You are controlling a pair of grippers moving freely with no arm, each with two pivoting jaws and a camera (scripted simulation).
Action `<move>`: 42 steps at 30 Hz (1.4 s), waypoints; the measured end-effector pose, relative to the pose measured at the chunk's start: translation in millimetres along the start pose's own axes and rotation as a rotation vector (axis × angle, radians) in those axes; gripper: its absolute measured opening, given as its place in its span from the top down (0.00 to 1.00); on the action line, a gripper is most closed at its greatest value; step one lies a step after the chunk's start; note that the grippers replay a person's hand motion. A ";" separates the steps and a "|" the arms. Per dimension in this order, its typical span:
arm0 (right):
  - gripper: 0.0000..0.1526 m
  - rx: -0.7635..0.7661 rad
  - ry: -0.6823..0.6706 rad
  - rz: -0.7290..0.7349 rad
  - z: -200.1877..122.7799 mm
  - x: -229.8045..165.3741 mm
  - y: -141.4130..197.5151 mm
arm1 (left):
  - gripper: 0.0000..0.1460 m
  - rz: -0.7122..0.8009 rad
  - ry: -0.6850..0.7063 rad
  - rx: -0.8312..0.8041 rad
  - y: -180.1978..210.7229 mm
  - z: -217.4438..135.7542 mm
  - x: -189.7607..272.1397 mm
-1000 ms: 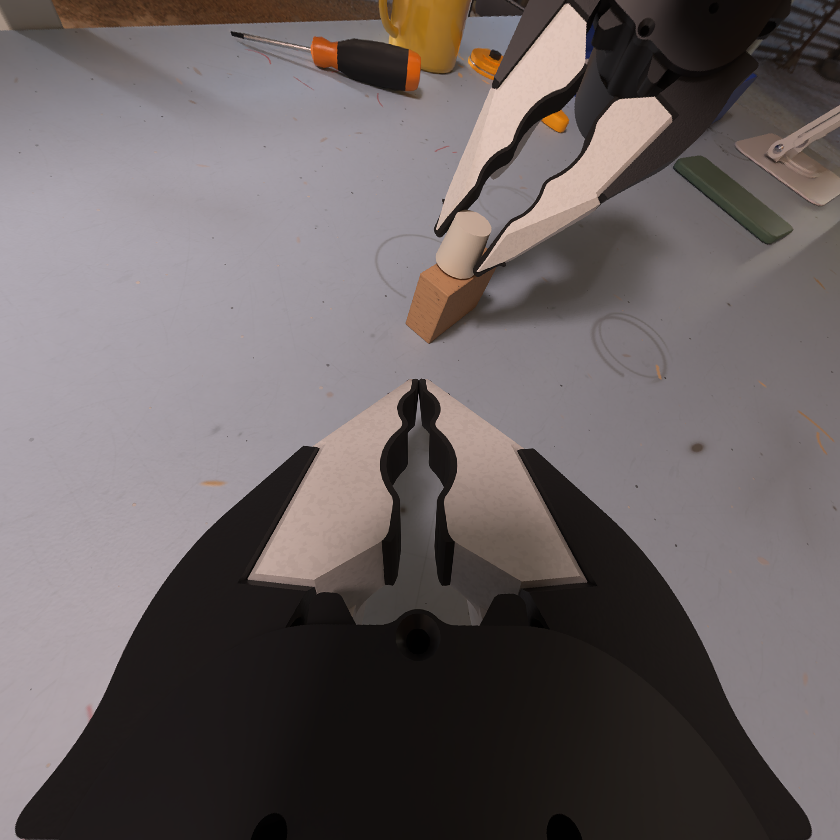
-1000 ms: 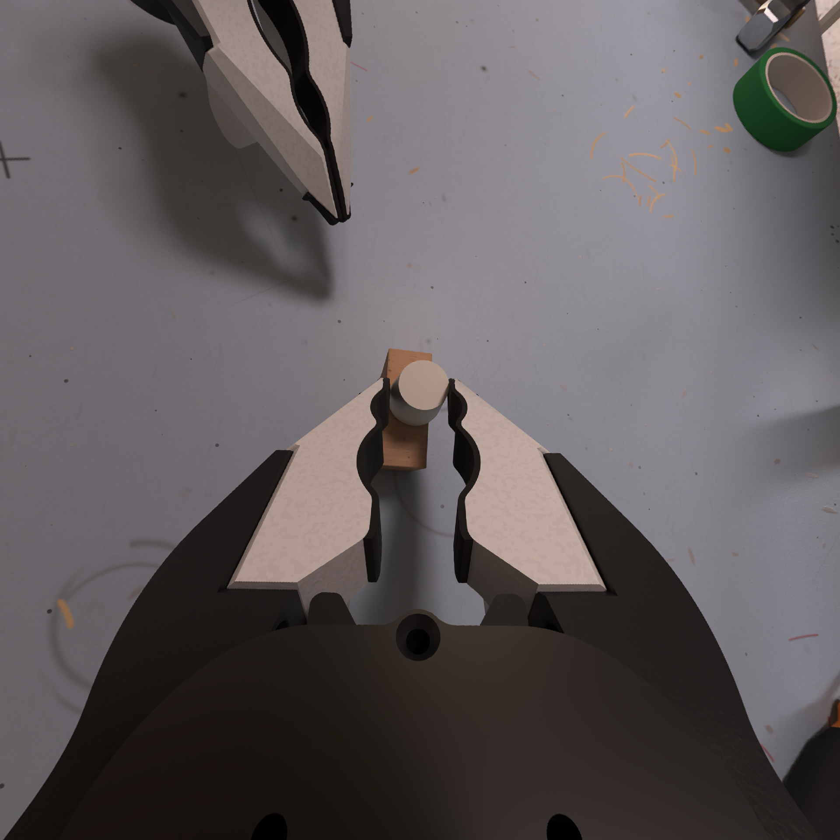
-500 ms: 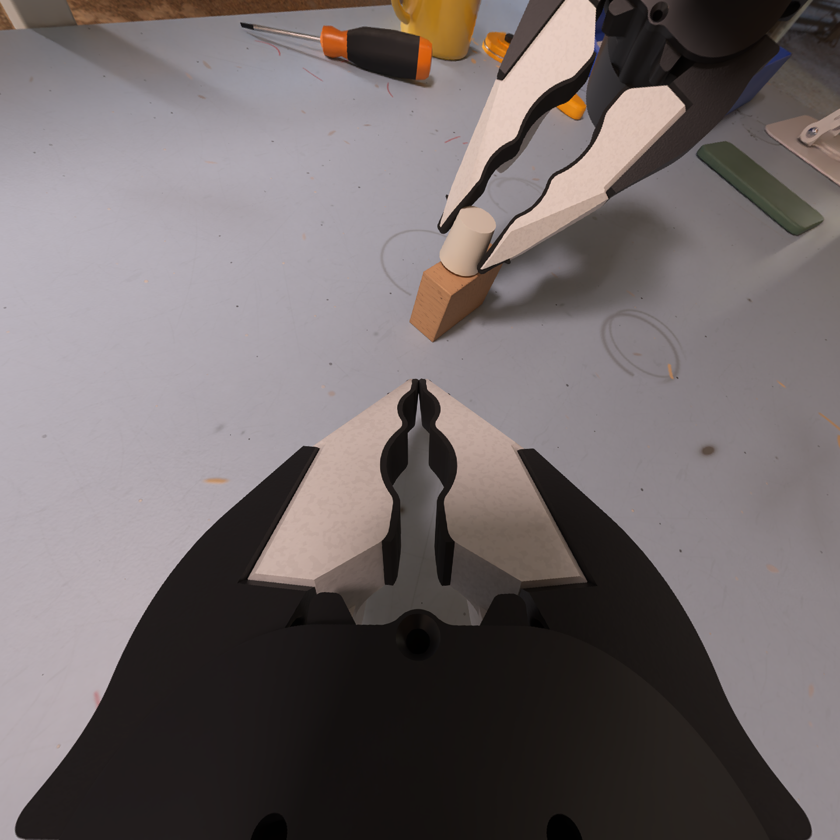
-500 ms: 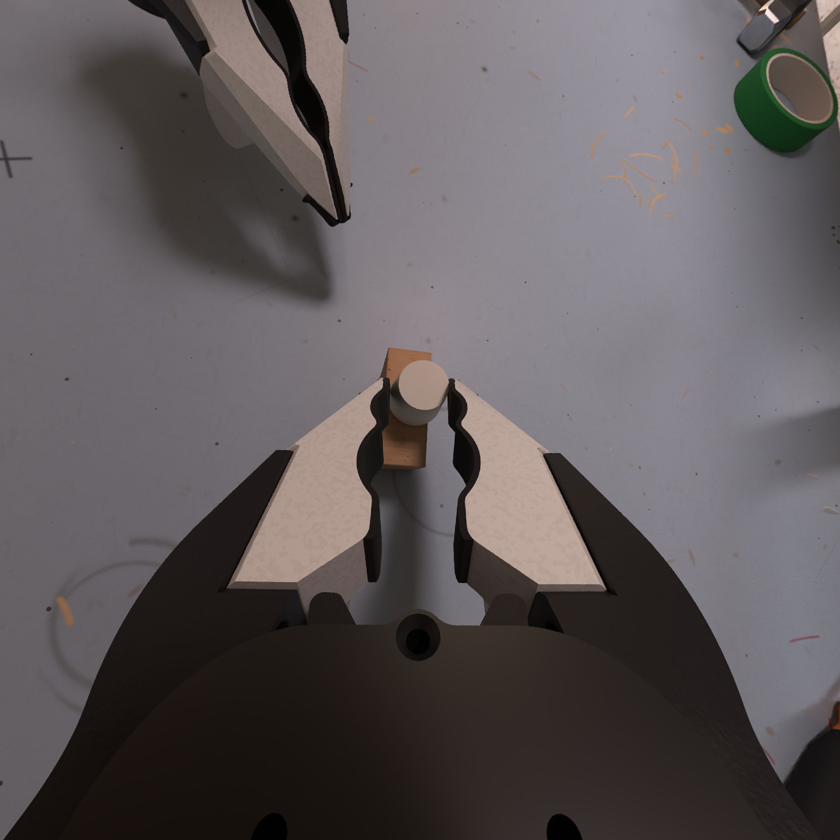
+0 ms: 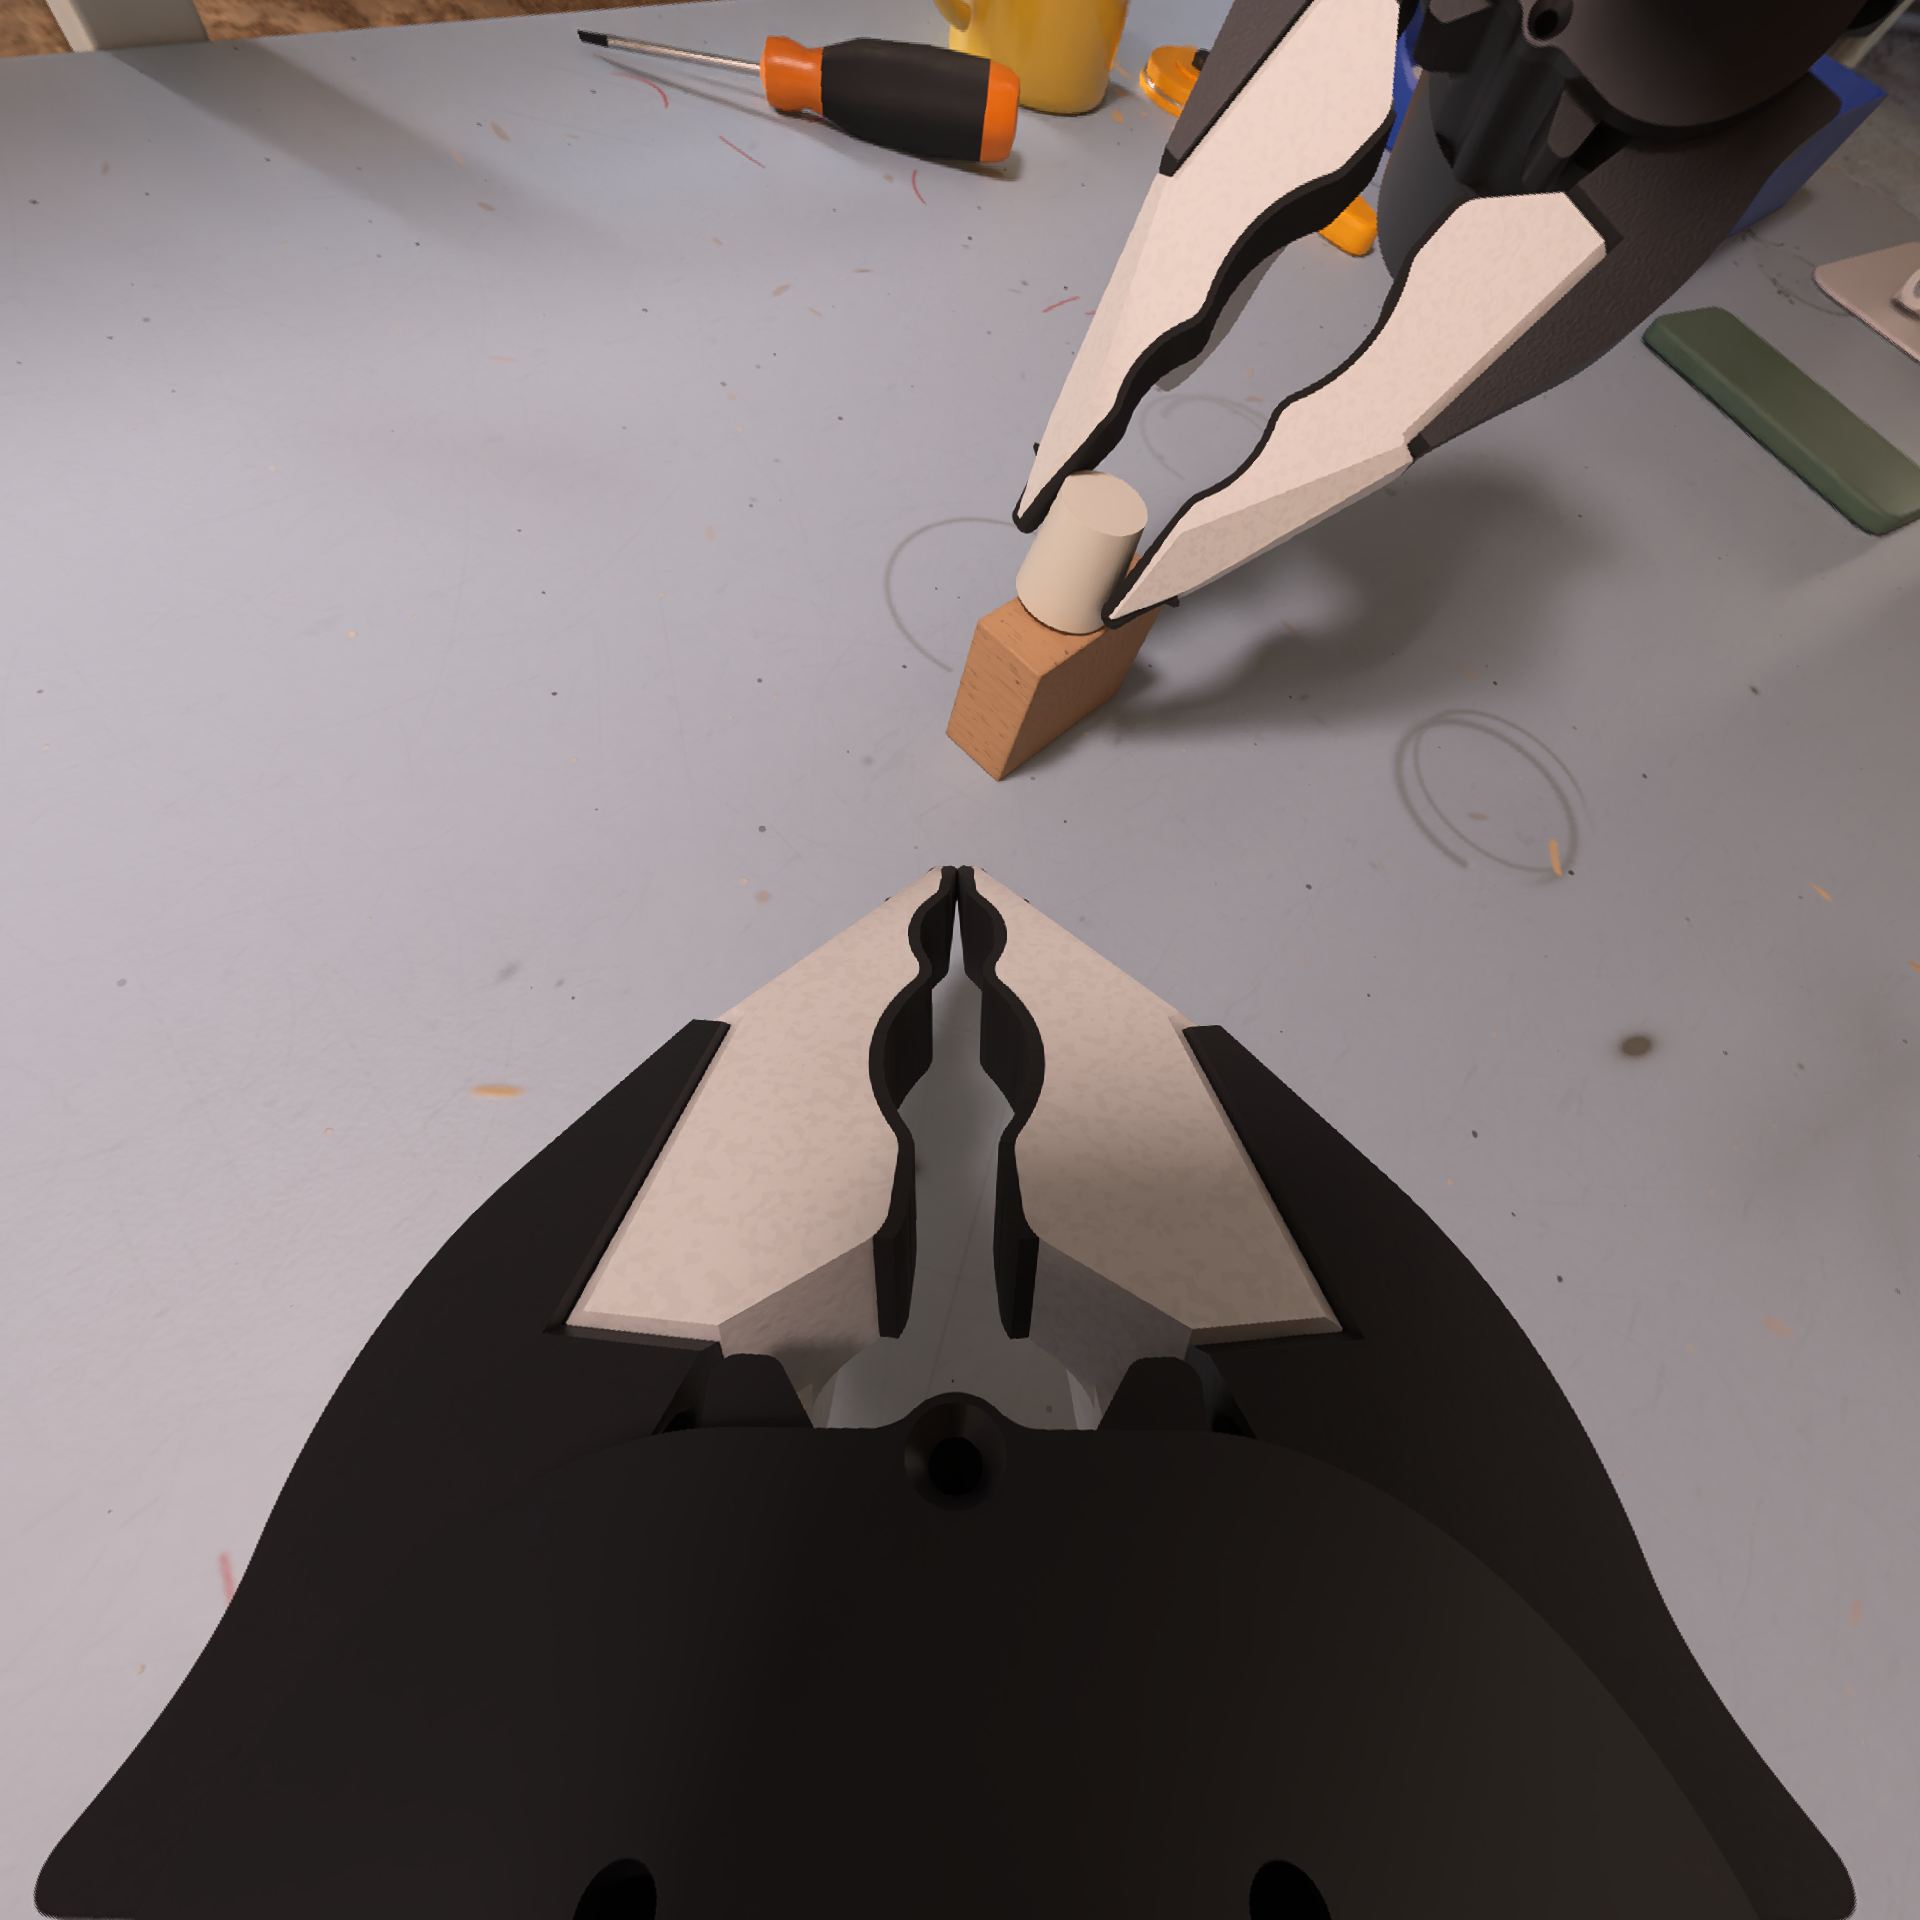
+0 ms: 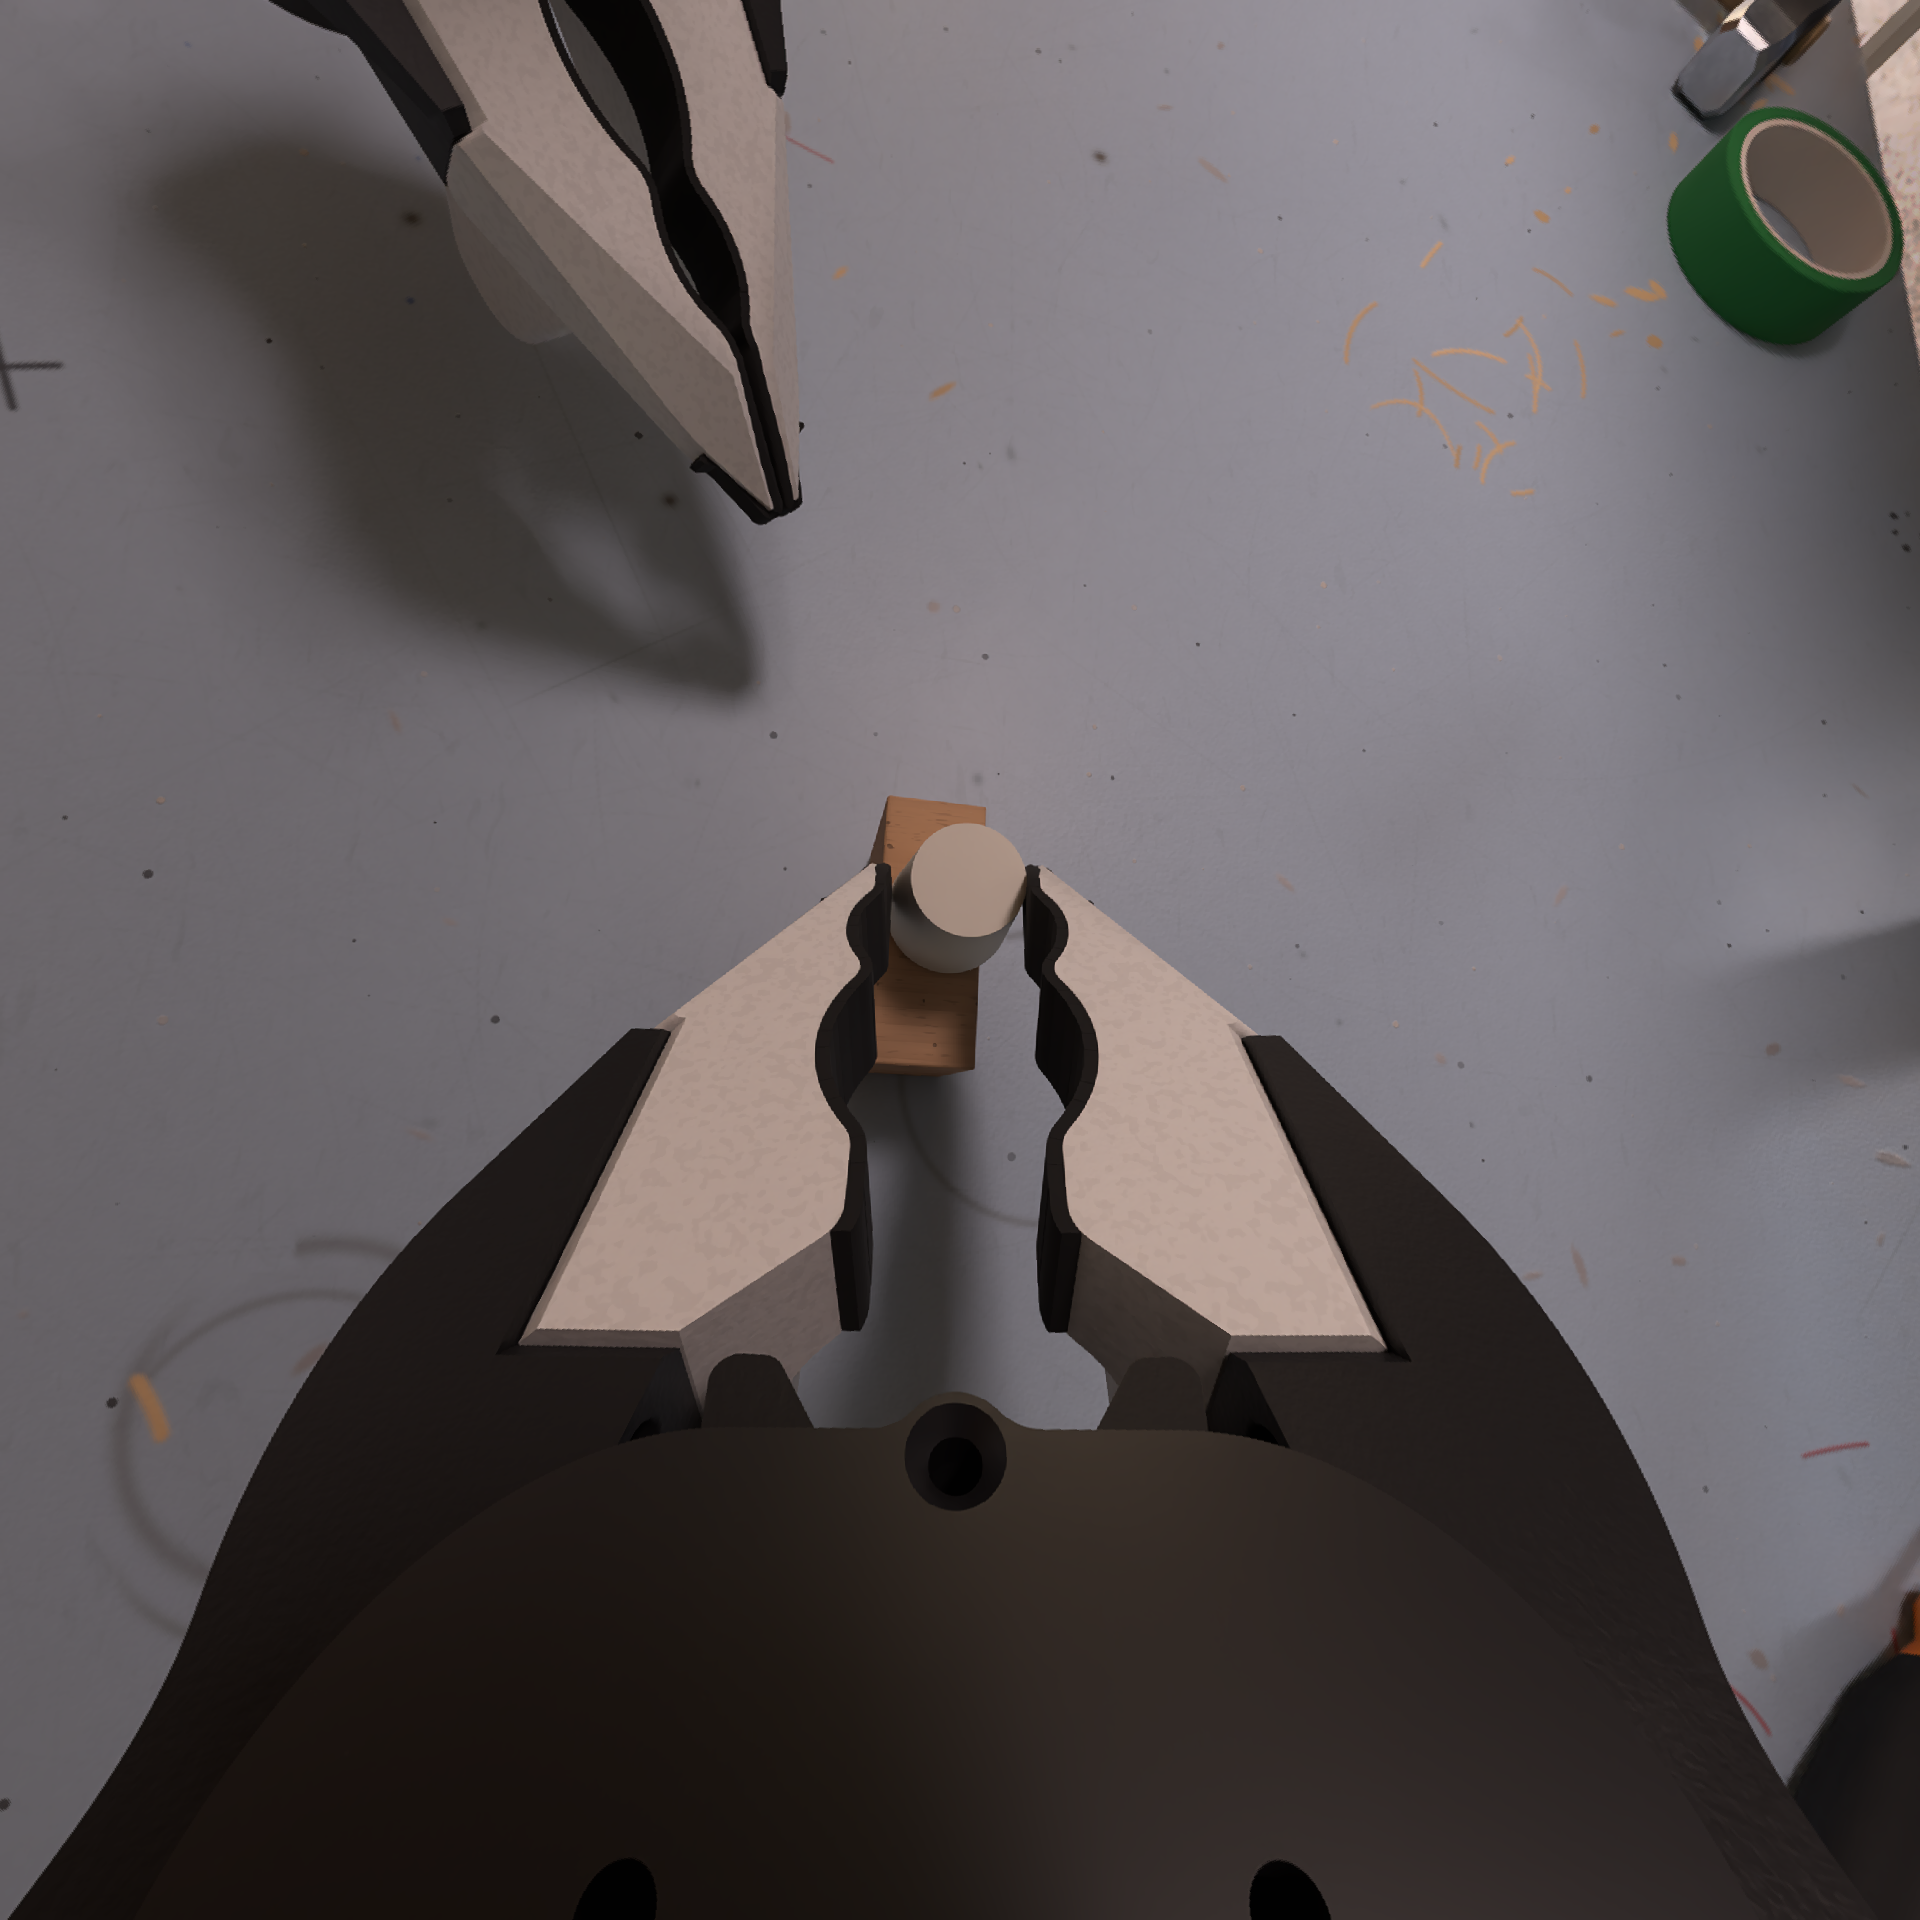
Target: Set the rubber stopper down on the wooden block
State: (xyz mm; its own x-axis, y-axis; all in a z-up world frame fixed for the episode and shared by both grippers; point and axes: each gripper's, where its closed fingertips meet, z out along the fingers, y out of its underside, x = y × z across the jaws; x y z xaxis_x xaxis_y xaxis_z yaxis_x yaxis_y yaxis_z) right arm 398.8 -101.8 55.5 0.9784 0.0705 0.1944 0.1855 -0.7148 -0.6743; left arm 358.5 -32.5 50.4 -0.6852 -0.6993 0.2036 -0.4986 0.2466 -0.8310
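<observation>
A cream rubber stopper [image 5: 1081,556] stands upright on a small wooden block [image 5: 1023,691] on the grey table. My right gripper [image 6: 956,878] comes down from above and is shut on the stopper [image 6: 961,894], one fingertip on each side. The block [image 6: 925,1023] shows beneath it. The right gripper also shows in the left wrist view [image 5: 1075,566]. My left gripper [image 5: 956,873] is shut and empty, hovering a short way in front of the block. It also shows in the right wrist view [image 6: 774,504].
An orange and black screwdriver [image 5: 883,94] and a yellow mug [image 5: 1039,52] lie at the far edge. A flat green bar [image 5: 1787,416] is to the right. A green tape roll [image 6: 1782,244] sits beside a metal tool head [image 6: 1725,62].
The left wrist view has shifted slightly, so the far objects sit a little higher and to the right. The right gripper, the stopper and the block have not visibly moved.
</observation>
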 end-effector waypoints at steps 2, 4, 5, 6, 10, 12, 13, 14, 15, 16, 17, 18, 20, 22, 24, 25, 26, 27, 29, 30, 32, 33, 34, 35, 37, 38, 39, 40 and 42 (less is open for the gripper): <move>0.84 0.000 0.001 0.000 0.1 0.0 -0.1 | 1.00 0.004 -0.003 -0.002 -0.5 0.6 0.3; 0.84 0.000 0.002 0.000 0.1 0.0 -0.1 | 1.00 0.007 -0.005 -0.004 -0.6 1.1 0.5; 0.84 0.001 0.003 0.000 0.1 -0.1 0.0 | 1.00 0.004 -0.003 -0.003 -0.5 1.2 0.5; 0.84 0.003 0.003 0.002 0.1 -0.1 0.1 | 1.00 0.001 0.002 0.000 -0.5 1.2 0.7; 0.84 0.011 0.004 0.011 0.0 -0.1 0.4 | 1.00 -0.013 0.024 0.010 -0.2 1.1 1.1; 0.84 0.009 0.006 0.007 -0.2 0.1 0.9 | 1.00 0.000 0.019 0.002 -0.2 1.2 1.2; 0.84 0.001 0.006 0.001 -0.4 0.3 1.3 | 1.00 0.009 0.017 -0.002 -0.3 1.3 1.3; 0.84 -0.012 0.006 -0.004 -0.7 0.9 1.8 | 1.00 0.018 0.017 -0.006 -0.5 1.5 1.5; 0.84 -0.027 0.007 -0.008 -0.9 1.6 2.2 | 0.99 0.026 0.016 -0.008 -0.8 1.8 1.5; 0.84 -0.038 0.014 -0.014 -0.9 2.4 2.3 | 0.99 0.032 0.017 -0.008 -1.1 1.8 1.7; 0.84 -0.041 0.023 -0.020 -0.8 2.8 2.2 | 0.99 0.032 0.020 -0.008 -1.5 1.5 1.7; 0.84 -0.038 0.030 -0.020 -0.8 2.9 2.2 | 1.00 0.026 0.025 -0.007 -1.6 1.0 1.9; 0.84 -0.018 0.038 -0.007 -1.1 2.4 2.1 | 1.00 0.005 0.043 0.001 -2.1 -0.8 3.0; 0.84 0.003 0.038 0.005 -2.0 1.6 2.2 | 0.99 -0.017 0.078 0.020 -3.0 -4.6 7.1; 0.84 0.018 0.027 0.025 -3.1 0.1 1.9 | 0.97 -0.038 0.108 0.036 -3.5 -9.8 10.8; 0.84 0.026 0.021 0.040 -3.9 -0.3 1.4 | 0.97 -0.043 0.110 0.044 -3.5 -12.8 11.4; 0.78 0.035 0.016 0.052 -5.0 -0.5 0.7 | 0.97 -0.045 0.107 0.048 -3.0 -15.6 11.4; 0.76 0.045 0.011 0.064 -6.4 -0.4 -0.3 | 0.97 -0.048 0.103 0.049 -2.4 -18.4 11.2; 0.75 0.068 0.006 0.089 -9.8 0.4 -2.8 | 0.97 -0.054 0.098 0.058 -1.2 -23.0 10.8; 0.73 0.077 0.004 0.100 -11.8 0.8 -4.0 | 0.97 -0.059 0.097 0.060 -0.1 -24.3 10.4; 0.69 0.096 0.011 0.123 -16.3 1.8 -6.3 | 0.95 -0.068 0.087 0.060 3.0 -24.8 8.2; 0.67 0.108 0.021 0.134 -18.8 2.3 -7.4 | 0.94 -0.072 0.080 0.061 4.3 -24.6 7.2; 0.65 0.124 0.034 0.147 -21.6 2.3 -8.5 | 0.93 -0.075 0.077 0.065 4.9 -24.6 6.4; 0.64 0.143 0.047 0.162 -24.2 1.6 -9.4 | 0.92 -0.078 0.075 0.074 4.7 -24.7 6.0; 0.62 0.187 0.077 0.204 -28.5 -3.2 -9.7 | 0.90 -0.082 0.074 0.092 3.2 -25.3 5.0; 0.62 0.208 0.089 0.230 -29.3 -7.9 -8.6 | 0.88 -0.082 0.072 0.099 2.5 -25.8 4.1; 0.62 0.225 0.099 0.256 -29.1 -14.2 -6.8 | 0.88 -0.080 0.069 0.106 1.7 -26.4 3.0; 0.62 0.241 0.113 0.280 -28.4 -21.4 -4.7 | 0.87 -0.078 0.064 0.114 1.0 -27.0 1.7; 0.61 0.267 0.152 0.311 -26.6 -34.9 -1.0 | 0.86 -0.073 0.069 0.130 0.3 -28.0 0.5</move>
